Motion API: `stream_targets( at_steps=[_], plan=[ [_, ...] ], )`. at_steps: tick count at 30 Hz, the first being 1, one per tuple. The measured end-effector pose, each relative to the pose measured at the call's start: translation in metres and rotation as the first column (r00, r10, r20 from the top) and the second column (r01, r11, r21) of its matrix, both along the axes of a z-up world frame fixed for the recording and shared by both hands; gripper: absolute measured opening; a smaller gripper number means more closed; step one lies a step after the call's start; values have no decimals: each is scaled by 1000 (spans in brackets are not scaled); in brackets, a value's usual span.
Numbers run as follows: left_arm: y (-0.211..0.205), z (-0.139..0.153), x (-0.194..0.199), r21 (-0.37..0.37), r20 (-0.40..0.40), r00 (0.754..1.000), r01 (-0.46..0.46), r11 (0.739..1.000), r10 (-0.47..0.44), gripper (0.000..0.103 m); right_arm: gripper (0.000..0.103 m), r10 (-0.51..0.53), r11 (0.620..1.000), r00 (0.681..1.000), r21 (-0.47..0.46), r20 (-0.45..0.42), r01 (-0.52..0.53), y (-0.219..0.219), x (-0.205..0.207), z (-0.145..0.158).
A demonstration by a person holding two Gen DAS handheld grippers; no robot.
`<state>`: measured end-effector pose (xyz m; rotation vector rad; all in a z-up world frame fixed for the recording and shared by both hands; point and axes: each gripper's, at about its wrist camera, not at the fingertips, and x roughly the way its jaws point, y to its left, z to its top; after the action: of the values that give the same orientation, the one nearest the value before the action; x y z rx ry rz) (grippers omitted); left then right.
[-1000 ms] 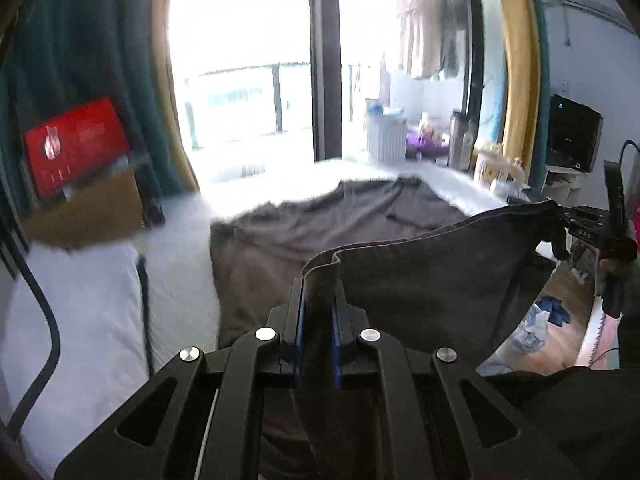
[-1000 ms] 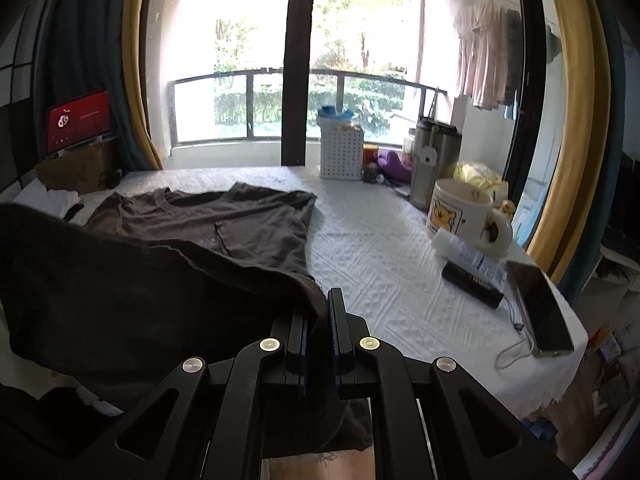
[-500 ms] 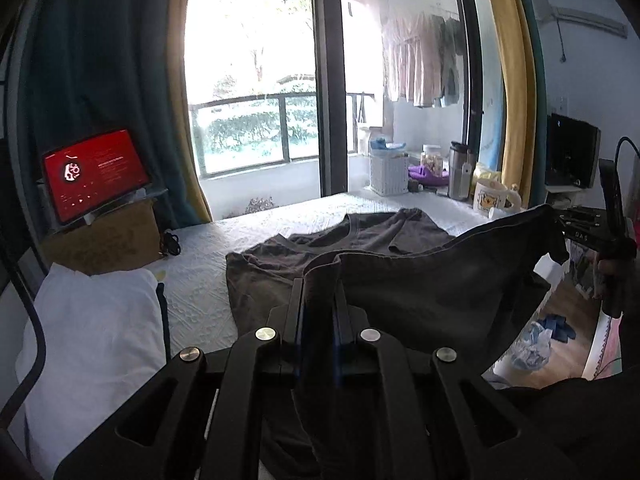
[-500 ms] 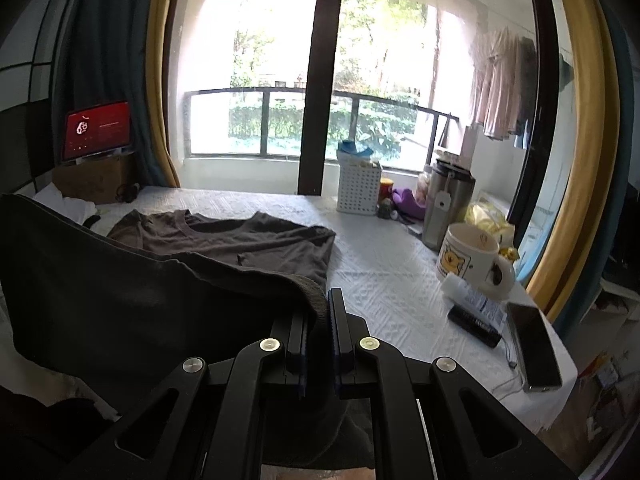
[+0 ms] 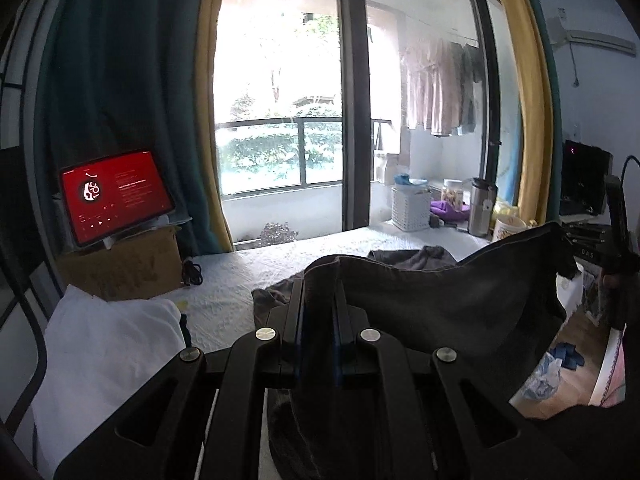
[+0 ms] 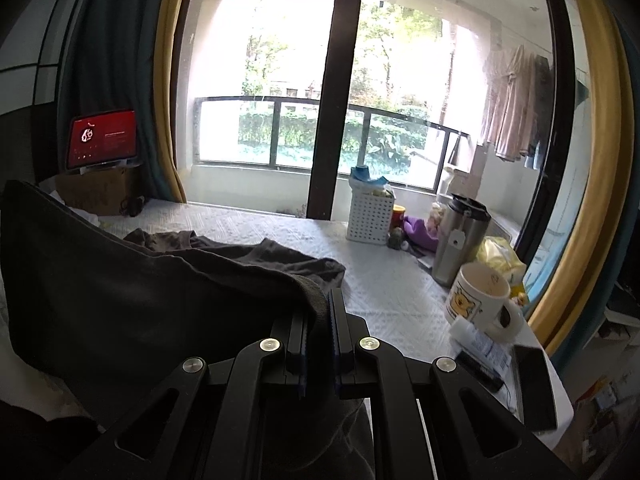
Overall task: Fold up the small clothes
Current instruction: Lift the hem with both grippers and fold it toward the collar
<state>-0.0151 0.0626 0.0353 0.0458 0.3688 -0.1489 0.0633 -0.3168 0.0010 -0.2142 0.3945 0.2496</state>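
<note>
1. The left gripper (image 5: 319,312) pinches one corner of a dark grey T-shirt (image 5: 440,308), its blue-edged fingers pressed tight on a fold of the cloth; the fabric hangs down between the jaws and out of sight below.
2. The right gripper (image 6: 319,320) pinches the hem's other corner, jaws closed on the ribbed edge; in the left wrist view that gripper shows at the far right, with the shirt's edge stretched between the two.
3. The lower part of the shirt is raised off the white quilted bed cover (image 6: 400,292); the upper part, with the neckline, lies rumpled on the cover farther from the cameras.
4. A folded white garment (image 5: 104,344) lies on the bed's left side, near a cardboard box (image 5: 120,268) bearing a tablet (image 5: 116,196) with a red screen.
5. Along the bed's right edge stand a white perforated basket (image 6: 370,220), a steel tumbler (image 6: 460,240) and a cartoon-printed mug (image 6: 480,300); a dark phone (image 6: 534,384) lies near the corner.
</note>
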Motion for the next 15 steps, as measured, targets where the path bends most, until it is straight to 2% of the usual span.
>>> stream_targets(
  at_steps=[15],
  plan=[
    [24, 9, 58, 14, -25, 995, -94, 995, 95, 9, 8, 48, 999, 998, 2, -28, -48, 17, 77, 14]
  ],
)
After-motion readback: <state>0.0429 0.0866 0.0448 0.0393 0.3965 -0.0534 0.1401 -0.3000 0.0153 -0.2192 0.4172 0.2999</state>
